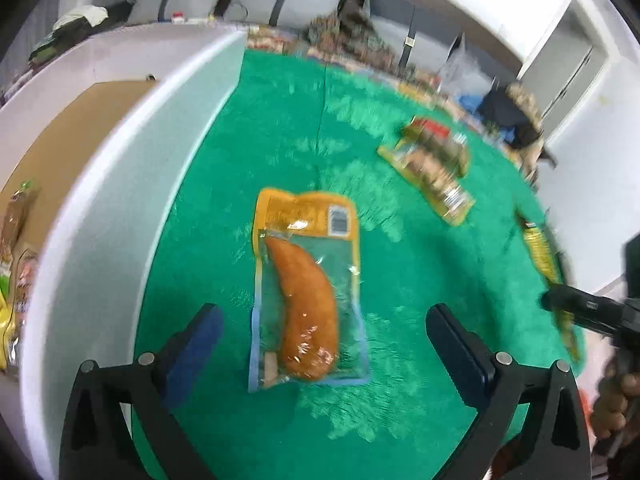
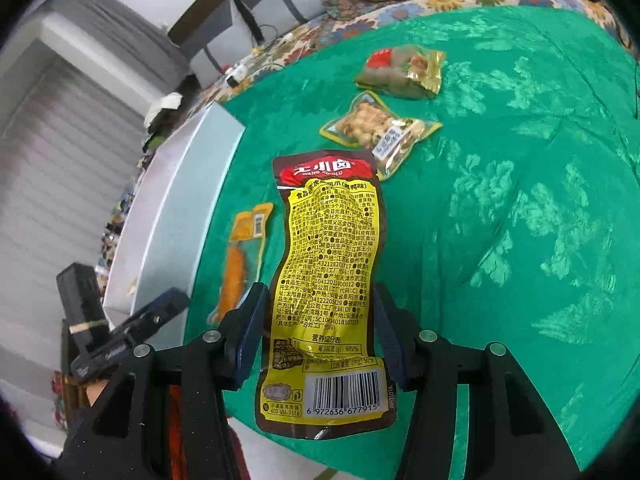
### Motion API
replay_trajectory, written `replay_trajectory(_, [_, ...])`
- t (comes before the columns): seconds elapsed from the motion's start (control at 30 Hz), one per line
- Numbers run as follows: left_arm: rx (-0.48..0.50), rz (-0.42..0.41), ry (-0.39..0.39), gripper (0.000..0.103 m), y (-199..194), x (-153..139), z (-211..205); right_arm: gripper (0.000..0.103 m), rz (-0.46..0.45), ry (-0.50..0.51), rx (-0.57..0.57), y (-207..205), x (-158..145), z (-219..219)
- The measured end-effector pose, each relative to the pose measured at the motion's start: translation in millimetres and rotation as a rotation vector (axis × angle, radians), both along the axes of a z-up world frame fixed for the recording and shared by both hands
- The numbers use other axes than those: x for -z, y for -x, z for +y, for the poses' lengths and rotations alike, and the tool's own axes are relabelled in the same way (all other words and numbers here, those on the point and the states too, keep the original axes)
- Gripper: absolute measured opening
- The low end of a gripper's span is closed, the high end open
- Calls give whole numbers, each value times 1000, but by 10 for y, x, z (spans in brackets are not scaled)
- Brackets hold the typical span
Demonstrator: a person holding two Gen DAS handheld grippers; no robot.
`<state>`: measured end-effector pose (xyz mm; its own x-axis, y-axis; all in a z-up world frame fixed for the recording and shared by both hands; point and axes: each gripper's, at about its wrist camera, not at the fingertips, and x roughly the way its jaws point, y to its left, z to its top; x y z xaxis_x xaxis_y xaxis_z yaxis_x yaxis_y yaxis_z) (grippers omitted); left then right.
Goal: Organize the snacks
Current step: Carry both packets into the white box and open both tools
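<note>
We hold the yellow snack pouch (image 2: 328,292) in the right claw (image 2: 320,328): both pads press on its sides, and the pouch hangs clear of the green surface (image 2: 520,200), label side toward the camera. The left claw (image 1: 324,320) stands wide with nothing between its fingers, poised above the sausage pack (image 1: 306,292), which lies flat on the surface just beside the white box (image 1: 132,184).

Progress, as we judge it: partly done. Several packets (image 1: 12,280) are already visible inside the white box, at the left edge of the left wrist view. One item is in hand and not yet placed. Three items remain loose on the surface: the sausage pack near the box, and, well apart from it, the nut packet (image 2: 380,132) and the gold-and-red packet (image 2: 404,70) lying next to each other.

We expect the held pouch to go into the box next, followed by the sausage pack, the nearest loose item.
</note>
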<state>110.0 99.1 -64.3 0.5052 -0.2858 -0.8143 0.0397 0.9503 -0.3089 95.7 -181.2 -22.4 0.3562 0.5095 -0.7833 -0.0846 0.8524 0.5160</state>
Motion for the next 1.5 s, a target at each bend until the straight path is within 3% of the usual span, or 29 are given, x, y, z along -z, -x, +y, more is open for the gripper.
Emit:
replay_trajectory(0.13, [43, 181, -165, 101, -268, 396, -241, 55, 15, -7, 10, 53, 110, -58])
replay_trajectory(0.23, [121, 159, -324, 99, -278, 477, -491, 55, 15, -14, 26, 95, 117, -133])
replay_trajectory(0.27, [107, 135, -303, 77, -260, 443, -476, 55, 13, -14, 28, 102, 115, -151])
replay_trajectory(0.3, [82, 113, -291, 74, -246, 398, -440, 55, 12, -13, 31, 109, 110, -176])
replay_trajectory(0.33, [79, 111, -264, 59, -244, 381, -412, 55, 10, -12, 34, 115, 103, -199])
replay_trajectory(0.37, [79, 108, -254, 55, -240, 367, -379, 55, 8, -14, 36, 122, 102, -217])
replay_trajectory(0.57, [35, 72, -100, 54, -112, 263, -194, 55, 5, -59, 55, 106, 83, -286])
replay_trajectory(0.77, [-21, -63, 67, 54, 208, -373, -16, 55, -20, -105, 30, 37, -113, -109])
replay_trajectory(0.9, [-73, -164, 100, 55, 377, -865, 397, 55, -77, -119, -68, -124, -436, 377])
replay_trajectory(1.03, [-183, -182, 16, 55, 491, -1031, 1060, 55, -136, -155, -215, -271, -758, 1194])
replay_trajectory(1.17, [-317, -138, -88, 58, 607, -912, 1780, 55, -187, -169, -367, -314, -953, 2199])
replay_trajectory(1.27, [-379, -98, -152, 62, 656, -737, 2099, 60, -206, -172, -439, -275, -955, 2828])
replay_trajectory(1.3, [-392, -84, -163, 66, 659, -682, 2170, 61, -207, -173, -449, -267, -920, 2986])
replay_trajectory(1.37, [-424, -50, -181, 82, 697, -557, 2335, 73, -193, -157, -465, -267, -782, 3281])
replay_trajectory(1.5, [-473, -68, -200, 85, 876, -507, 2444, 74, -141, -93, -473, -258, -529, 3474])
